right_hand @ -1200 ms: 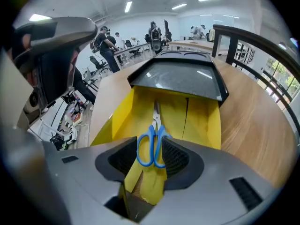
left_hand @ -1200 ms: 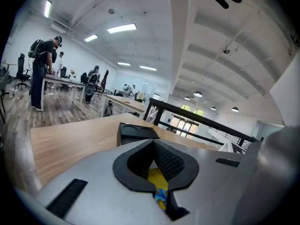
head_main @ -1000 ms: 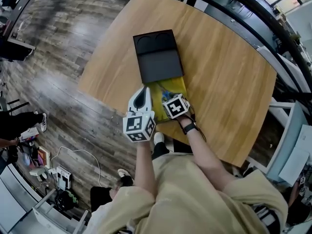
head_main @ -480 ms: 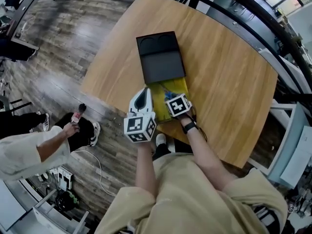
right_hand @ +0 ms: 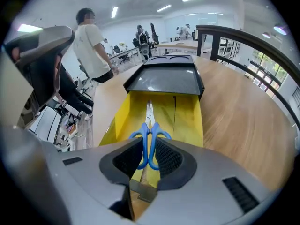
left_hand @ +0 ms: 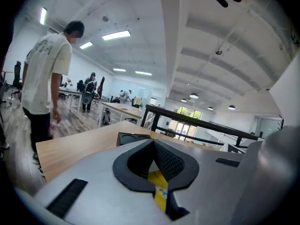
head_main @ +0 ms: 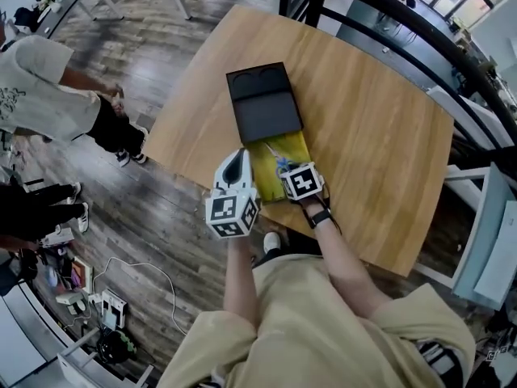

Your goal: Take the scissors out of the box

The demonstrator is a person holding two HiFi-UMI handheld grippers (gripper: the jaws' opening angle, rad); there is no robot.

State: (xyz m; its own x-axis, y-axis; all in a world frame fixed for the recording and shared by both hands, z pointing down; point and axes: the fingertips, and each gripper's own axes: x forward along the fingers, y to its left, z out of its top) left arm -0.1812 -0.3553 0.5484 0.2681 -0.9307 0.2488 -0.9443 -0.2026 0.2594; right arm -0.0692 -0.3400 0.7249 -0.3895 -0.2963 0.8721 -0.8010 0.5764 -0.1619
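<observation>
The right gripper (right_hand: 149, 157) hides the lower loops of the scissors (right_hand: 149, 128). Only the upper blue plastic handles and the thin steel blades show, lying flat along the middle of the tray (right_hand: 188, 118). Its jaws are pressed in on the handles from both sides. The blades point toward the sleeve (right_hand: 164, 81), and I cannot tell whether the tips reach its mouth.

The tray is bright yellow card with low, flared walls. Its far end runs in under the sleeve, a flat matte-black shell with two round hollows at the far edge. From above, the right gripper's marker cube covers the tray's near end.

The left gripper (left_hand: 160, 192) sits at the tray's left side. Its view is mostly ceiling, with only a sliver of yellow caught where its ribbed black pads close together, pinching the tray's edge.

All of this rests near the front edge of a pale wood-grain table (right_hand: 234, 118). A person (right_hand: 93, 43) in a light shirt stands beyond it, cut off at the legs.
</observation>
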